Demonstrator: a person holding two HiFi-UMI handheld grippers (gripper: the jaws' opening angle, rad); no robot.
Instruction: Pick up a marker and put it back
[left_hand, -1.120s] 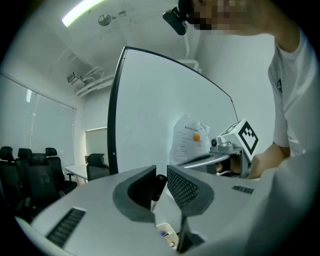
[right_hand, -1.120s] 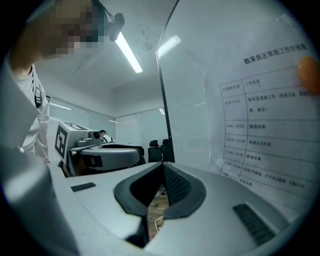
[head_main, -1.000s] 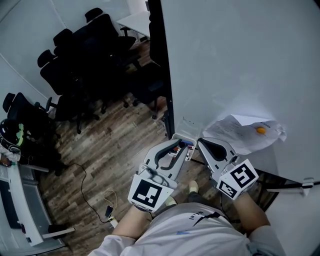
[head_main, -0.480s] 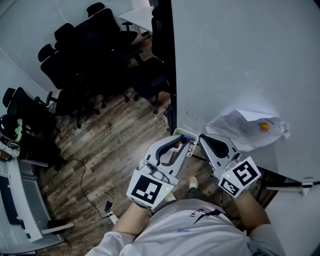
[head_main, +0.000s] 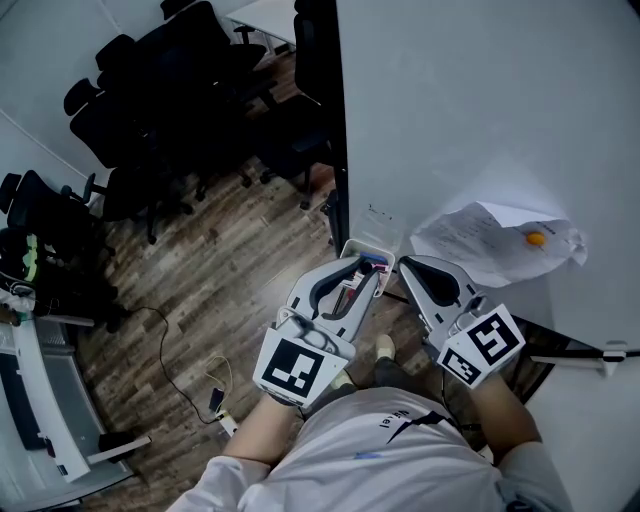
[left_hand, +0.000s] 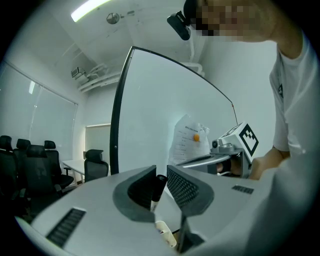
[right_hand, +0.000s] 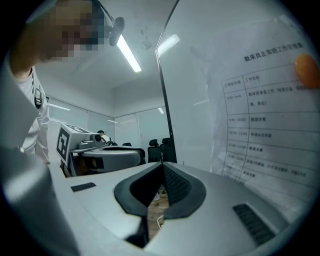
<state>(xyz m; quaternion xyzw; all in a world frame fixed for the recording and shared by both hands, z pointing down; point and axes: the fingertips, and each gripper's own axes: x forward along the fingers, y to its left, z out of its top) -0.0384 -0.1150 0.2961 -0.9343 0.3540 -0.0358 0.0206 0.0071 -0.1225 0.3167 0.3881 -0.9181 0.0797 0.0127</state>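
Observation:
My left gripper (head_main: 366, 270) is shut on a marker (left_hand: 157, 191) with a black cap and white barrel, which stands upright between the pads. Its tips reach a small white marker tray (head_main: 352, 247) on the whiteboard's (head_main: 480, 120) lower left edge, where red and blue markers (head_main: 374, 262) lie. The left gripper view shows the same grip (left_hand: 161, 176). My right gripper (head_main: 407, 268) hangs just right of the tray, shut with nothing in it; its pads meet in the right gripper view (right_hand: 162, 171).
A printed paper sheet (head_main: 490, 255) is pinned to the board by an orange magnet (head_main: 537, 239), right of both grippers. Black office chairs (head_main: 170, 90) stand on the wooden floor to the left. A cable (head_main: 180, 380) lies on the floor.
The head view has shifted slightly. Both grippers keep their places by the tray, and the left one still holds the marker.

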